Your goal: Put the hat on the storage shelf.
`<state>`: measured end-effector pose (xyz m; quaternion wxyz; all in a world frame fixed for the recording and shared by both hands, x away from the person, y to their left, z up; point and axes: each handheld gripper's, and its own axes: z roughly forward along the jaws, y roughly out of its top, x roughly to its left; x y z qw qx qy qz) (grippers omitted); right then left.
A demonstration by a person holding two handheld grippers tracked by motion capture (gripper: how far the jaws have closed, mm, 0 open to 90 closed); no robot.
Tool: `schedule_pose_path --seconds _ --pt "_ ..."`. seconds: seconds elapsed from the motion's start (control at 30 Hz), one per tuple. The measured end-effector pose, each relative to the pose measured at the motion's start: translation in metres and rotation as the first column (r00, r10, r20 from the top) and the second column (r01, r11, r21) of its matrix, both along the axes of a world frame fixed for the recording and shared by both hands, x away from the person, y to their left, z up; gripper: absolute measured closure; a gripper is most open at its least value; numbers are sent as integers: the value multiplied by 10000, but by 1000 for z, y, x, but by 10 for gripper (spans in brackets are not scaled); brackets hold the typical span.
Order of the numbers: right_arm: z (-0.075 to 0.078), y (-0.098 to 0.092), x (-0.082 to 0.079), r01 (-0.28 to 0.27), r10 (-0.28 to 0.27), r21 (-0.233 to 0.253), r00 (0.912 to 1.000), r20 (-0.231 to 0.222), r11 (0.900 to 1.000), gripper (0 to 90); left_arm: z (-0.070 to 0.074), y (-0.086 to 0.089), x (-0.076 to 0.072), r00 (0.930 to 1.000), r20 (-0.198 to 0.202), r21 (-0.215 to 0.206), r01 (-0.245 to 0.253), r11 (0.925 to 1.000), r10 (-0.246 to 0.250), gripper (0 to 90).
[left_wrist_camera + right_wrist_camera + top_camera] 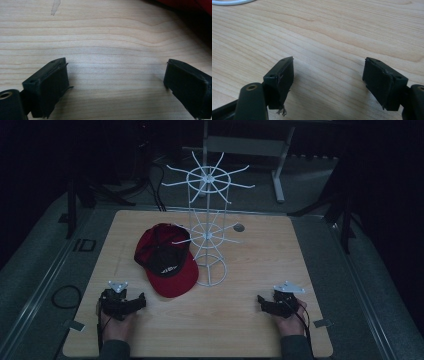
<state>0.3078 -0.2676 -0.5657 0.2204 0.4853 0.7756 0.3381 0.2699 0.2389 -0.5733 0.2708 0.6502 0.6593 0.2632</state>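
1. High view showed the red cap [166, 261] lying on the bench [240, 320], touching the white wire rack [209, 235].
2. Your left gripper [141, 300] rested released near its brim; approaching low would have suited.
3. Your right gripper [261, 300] sat released, well apart.

Red cap [166, 261] beside white wire rack [209, 227], wooden table [250, 270]

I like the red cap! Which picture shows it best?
The high view: the whole cap lies on the table beside the rack. The left gripper view catches just a red edge.
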Motion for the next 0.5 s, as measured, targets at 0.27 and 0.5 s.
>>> schedule_pose_path --seconds 0.27,0.5 --pt "0 0 0 18 -18 3 10000 -10 10000 247 4 3 -5 9999 -63 -14 138 9999 -138 194" --pt "0 0 0 16 -16 4 10000 -9 10000 246 12 5 -9 9991 -345 -299 248 9992 -259 494"
